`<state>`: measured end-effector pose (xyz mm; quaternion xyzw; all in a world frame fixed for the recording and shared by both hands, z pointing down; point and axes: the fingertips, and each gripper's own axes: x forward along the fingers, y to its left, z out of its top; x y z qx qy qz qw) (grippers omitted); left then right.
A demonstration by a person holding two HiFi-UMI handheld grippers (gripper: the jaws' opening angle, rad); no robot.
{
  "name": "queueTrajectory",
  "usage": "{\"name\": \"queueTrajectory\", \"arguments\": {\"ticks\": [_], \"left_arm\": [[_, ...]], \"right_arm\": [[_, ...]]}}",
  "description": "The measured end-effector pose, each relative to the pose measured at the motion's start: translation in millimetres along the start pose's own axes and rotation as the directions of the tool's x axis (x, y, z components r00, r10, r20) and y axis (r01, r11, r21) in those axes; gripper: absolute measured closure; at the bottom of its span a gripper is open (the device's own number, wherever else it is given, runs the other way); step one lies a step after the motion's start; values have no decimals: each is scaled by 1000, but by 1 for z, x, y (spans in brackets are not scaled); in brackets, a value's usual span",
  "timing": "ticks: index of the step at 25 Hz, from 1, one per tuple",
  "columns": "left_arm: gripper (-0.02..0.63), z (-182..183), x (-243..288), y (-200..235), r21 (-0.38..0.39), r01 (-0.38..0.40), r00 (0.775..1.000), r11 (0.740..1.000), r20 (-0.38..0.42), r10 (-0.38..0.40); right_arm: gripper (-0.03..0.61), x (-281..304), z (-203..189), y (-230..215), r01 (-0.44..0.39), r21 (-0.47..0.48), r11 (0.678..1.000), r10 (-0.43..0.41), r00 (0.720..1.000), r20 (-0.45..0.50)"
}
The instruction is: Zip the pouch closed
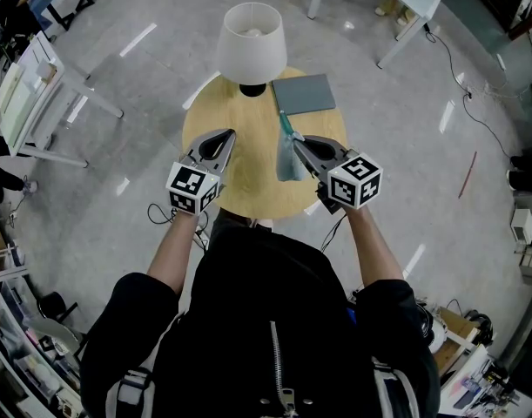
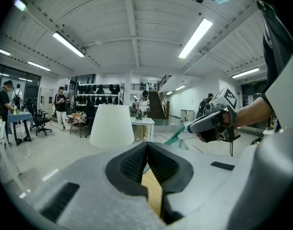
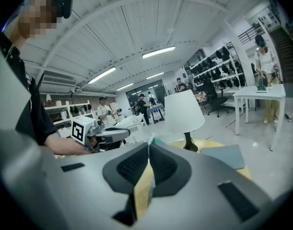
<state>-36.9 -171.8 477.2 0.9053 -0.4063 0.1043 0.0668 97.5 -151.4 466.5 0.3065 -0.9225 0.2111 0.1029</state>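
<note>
One lamp (image 1: 251,42) and grey book (image 1: 305,94) sit beyond pouch (image 1: 289,162).

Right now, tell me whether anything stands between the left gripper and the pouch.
Nothing visible does. The pouch hangs from the right gripper, which is shut on its upper end. Only bare round table lies between it and the shut, empty left gripper. The lamp and the grey pad stand farther back.
</note>
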Motion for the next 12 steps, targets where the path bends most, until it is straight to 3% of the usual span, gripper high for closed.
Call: {"name": "queueTrajectory", "arguments": {"ticks": [12], "left_arm": [[607,-6,0,-1,-6,4,1000,1000,-10,-4]], "right_arm": [[565,0,1,3,-8,-17,1000,8,1000,7]]}}
